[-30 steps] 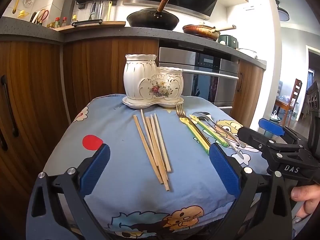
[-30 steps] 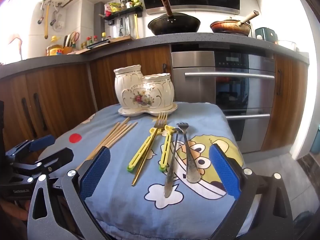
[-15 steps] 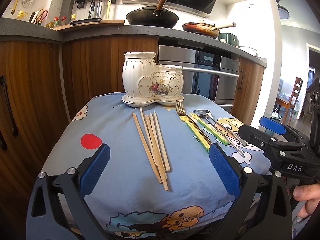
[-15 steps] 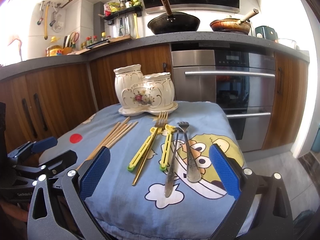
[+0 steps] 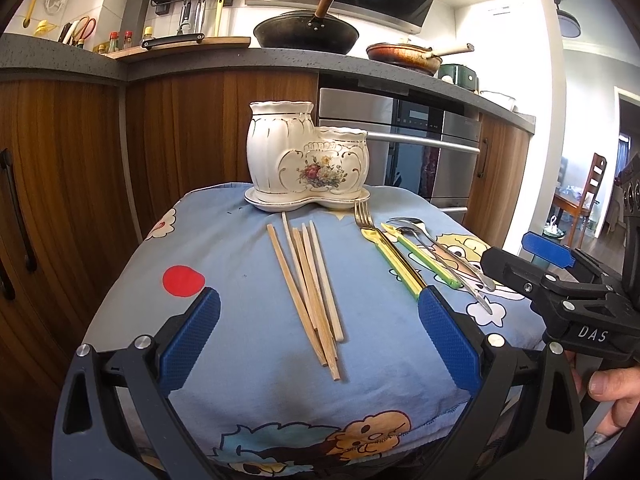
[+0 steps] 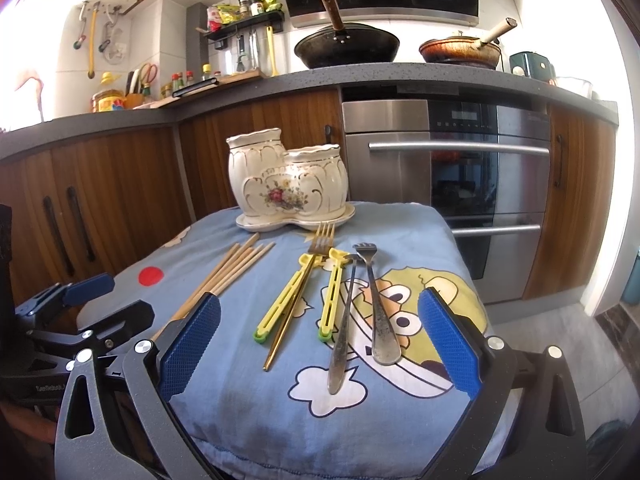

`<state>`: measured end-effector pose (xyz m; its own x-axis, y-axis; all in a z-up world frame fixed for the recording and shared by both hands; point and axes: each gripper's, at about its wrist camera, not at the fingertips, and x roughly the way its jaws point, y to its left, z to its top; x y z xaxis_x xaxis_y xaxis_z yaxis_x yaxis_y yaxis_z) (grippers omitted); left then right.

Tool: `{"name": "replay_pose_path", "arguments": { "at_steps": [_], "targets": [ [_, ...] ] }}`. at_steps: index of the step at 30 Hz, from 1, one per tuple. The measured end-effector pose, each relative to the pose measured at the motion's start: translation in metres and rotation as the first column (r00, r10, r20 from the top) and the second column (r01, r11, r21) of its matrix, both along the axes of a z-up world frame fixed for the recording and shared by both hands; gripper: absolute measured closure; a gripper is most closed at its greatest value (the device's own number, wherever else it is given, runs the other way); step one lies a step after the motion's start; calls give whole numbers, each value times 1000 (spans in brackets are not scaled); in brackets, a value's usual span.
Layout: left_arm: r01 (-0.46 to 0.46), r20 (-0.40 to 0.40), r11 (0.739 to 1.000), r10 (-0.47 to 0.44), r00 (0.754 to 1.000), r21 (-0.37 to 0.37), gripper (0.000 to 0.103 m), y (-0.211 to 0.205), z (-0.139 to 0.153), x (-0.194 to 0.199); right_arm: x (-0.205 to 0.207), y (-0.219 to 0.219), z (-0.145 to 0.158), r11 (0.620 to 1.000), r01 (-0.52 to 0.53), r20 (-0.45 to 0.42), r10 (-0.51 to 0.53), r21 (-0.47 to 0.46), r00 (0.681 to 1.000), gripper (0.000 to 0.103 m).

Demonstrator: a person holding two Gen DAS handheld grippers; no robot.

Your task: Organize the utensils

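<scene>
A white ceramic two-cup utensil holder [image 5: 306, 160] [image 6: 286, 184] stands on its saucer at the far edge of a blue cartoon cloth. Several wooden chopsticks [image 5: 312, 284] [image 6: 228, 276] lie in front of it. To their right lie a gold fork [image 5: 386, 246] [image 6: 298, 300], two yellow-green handled pieces [image 6: 332, 296], and two steel utensils [image 6: 380, 308]. My left gripper [image 5: 318, 340] is open and empty, above the near ends of the chopsticks. My right gripper [image 6: 318, 340] is open and empty, above the near ends of the fork and steel utensils.
The cloth-covered surface [image 5: 224, 240] stands before wooden kitchen cabinets [image 5: 72, 152] and a steel oven [image 6: 460, 184]. A wok [image 5: 306, 34] and a pan sit on the counter above. The right gripper's body shows at the right of the left wrist view [image 5: 560, 292].
Both grippers have drifted slightly; the view of the holder and utensils shifts a little. Nothing on the cloth has moved.
</scene>
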<state>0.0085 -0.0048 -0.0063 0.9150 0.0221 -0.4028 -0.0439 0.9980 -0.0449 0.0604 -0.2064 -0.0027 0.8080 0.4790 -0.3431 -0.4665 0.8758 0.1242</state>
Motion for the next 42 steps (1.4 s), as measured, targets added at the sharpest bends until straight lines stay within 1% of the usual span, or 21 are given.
{"name": "replay_pose_path", "arguments": {
  "at_steps": [28,35,42],
  "targets": [
    [-6,-11,1000,6,1000,-1,5,0,-2,1,1,0,-1,1000,-3,-10,3,1,1000,5],
    [-20,-47,999,18,999,-41,5,5,-4,7,2,1,-2,1000,-9,-20,9,-2,1000,5],
    [-5,-63,999,2,998,-45,5,5,-5,11,2,1,-3,1000,-10,-26,10,-3,1000,5]
  ]
}}
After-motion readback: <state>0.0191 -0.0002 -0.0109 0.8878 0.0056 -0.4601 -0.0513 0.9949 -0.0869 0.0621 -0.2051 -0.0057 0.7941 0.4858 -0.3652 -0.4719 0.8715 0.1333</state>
